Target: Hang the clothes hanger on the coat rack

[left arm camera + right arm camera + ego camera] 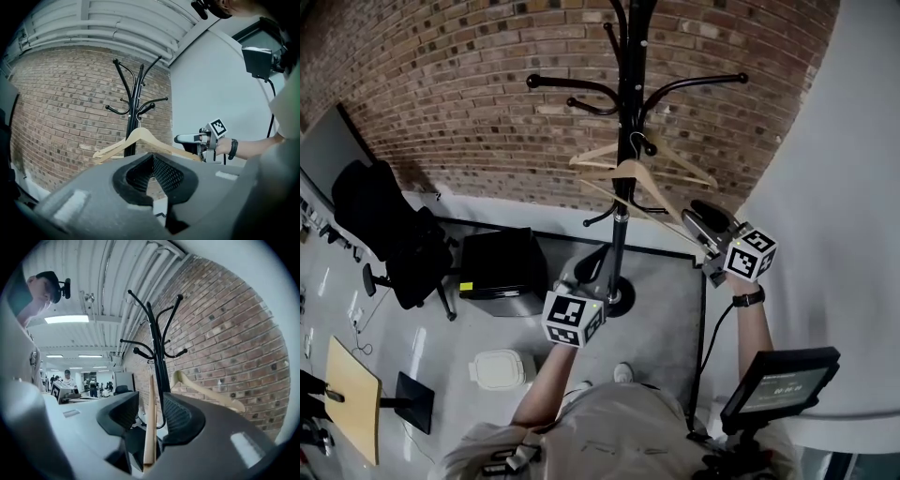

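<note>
Left gripper (151, 157): jaws closed together, nothing between them, held near the rack's pole.

Black metal coat rack with curved pegs (623, 112): upright before the red brick wall (469, 84).

Pale wooden clothes hanger (151, 418): hook up at the pole, hanging beside a second wooden hanger (206, 392). One arm end lies between the right gripper's jaws.

Right gripper (150, 401): jaws spread wide, pads clear of the wood on both sides.

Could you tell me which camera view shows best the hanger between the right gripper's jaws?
The right gripper view: the hanger stands edge-on between the open jaws. The head view shows it from above, small, against the coat rack; the left gripper view shows its full shape side-on.
</note>
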`<state>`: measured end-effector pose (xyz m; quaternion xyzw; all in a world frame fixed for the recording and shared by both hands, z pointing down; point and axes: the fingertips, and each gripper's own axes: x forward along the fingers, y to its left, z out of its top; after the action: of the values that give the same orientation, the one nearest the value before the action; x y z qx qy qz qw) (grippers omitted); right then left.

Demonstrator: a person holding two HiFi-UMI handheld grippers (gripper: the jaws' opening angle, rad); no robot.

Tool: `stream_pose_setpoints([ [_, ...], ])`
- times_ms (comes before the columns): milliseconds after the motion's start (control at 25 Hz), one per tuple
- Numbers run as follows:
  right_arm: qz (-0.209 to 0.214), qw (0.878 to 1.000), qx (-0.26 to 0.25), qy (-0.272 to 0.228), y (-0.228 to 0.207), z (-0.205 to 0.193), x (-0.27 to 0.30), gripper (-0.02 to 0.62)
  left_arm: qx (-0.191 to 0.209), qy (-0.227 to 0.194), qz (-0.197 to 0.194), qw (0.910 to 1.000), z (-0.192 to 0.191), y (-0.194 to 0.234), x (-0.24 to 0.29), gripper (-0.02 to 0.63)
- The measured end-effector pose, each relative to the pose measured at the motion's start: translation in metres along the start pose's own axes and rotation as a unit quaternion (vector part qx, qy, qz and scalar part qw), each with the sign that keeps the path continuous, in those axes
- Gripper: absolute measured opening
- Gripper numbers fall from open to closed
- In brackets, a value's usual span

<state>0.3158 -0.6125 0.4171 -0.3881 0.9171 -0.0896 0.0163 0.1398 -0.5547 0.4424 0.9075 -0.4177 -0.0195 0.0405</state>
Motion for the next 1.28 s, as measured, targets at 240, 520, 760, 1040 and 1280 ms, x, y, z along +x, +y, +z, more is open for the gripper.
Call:
stream_pose_setpoints([
  [240, -0.07, 0.995, -0.072, -0.028, 0.021, 0.013, -0.028, 0.146, 0.001, -0.007, -0.018, 0.9998, 0.007, -0.01, -0.002, 0.003],
  [520, -0.12, 0.987, -0.099, -0.05, 0.065, 0.003, -0.035, 0.111, -0.004, -0.009, -0.037, 0.9993, 0.009, -0.027, -0.01, 0.003],
  [760, -0.186, 0.976, -0.099, -0.059, 0.098, -0.011, -0.044, -0.002, -0.008, -0.004, -0.048, 0.9988, 0.009, -0.034, -0.03, 0.003],
  [1040, -0.272, 0.956, -0.099, -0.047, 0.131, -0.036, -0.054, -0.002, -0.011, 0.0, -0.052, 0.9986, 0.005, -0.032, -0.056, 0.003],
  [1280, -0.304, 0.945, -0.123, -0.012, 0.178, -0.053, -0.054, 0.0, -0.012, -0.037, -0.017, 0.9991, 0.011, -0.018, -0.089, 0.003],
])
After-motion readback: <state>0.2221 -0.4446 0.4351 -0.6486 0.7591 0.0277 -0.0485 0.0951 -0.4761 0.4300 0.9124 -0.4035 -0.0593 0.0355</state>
